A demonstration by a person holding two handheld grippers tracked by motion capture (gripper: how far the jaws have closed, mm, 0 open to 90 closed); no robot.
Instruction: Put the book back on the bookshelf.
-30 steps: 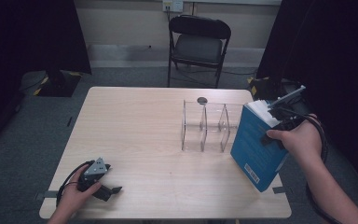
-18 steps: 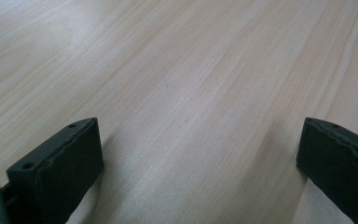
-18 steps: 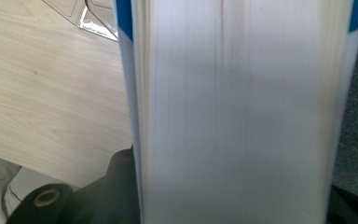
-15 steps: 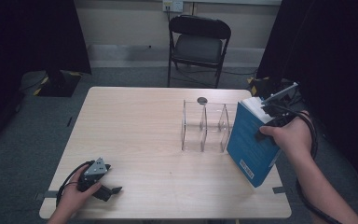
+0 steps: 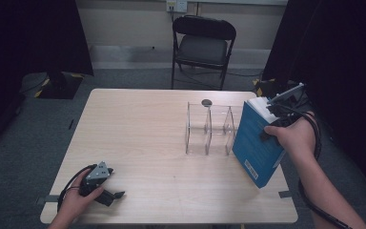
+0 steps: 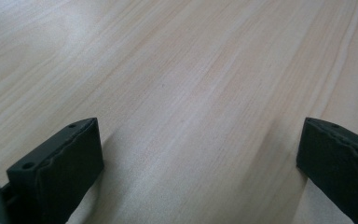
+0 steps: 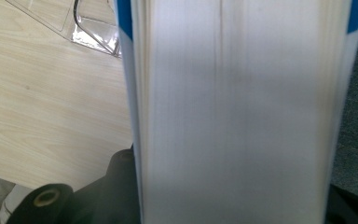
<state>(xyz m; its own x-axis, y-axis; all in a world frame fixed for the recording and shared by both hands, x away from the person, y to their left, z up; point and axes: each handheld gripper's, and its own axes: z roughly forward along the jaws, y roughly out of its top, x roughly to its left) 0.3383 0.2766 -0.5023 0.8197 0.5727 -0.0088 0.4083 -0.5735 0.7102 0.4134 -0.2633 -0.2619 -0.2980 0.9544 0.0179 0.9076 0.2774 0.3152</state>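
Lifted clear of the pale wooden table [image 5: 138, 124]: thick blue-covered paperback book [image 5: 257, 143], tilted, clamped across its covers by the right gripper [image 5: 276, 112], page edges filling the space between the jaws in the right gripper view. Hanging at the table's right edge, just beside the clear acrylic divider rack [image 5: 209, 129], not yet inside any slot. Pickup judged done; still left, by the look of it: squaring the book upright, lowering it into a compartment, probably the nearest, rightmost one, then letting go. Parked near the front left corner: left gripper [image 5: 106, 192], jaws wide apart, nothing between them but bare wood
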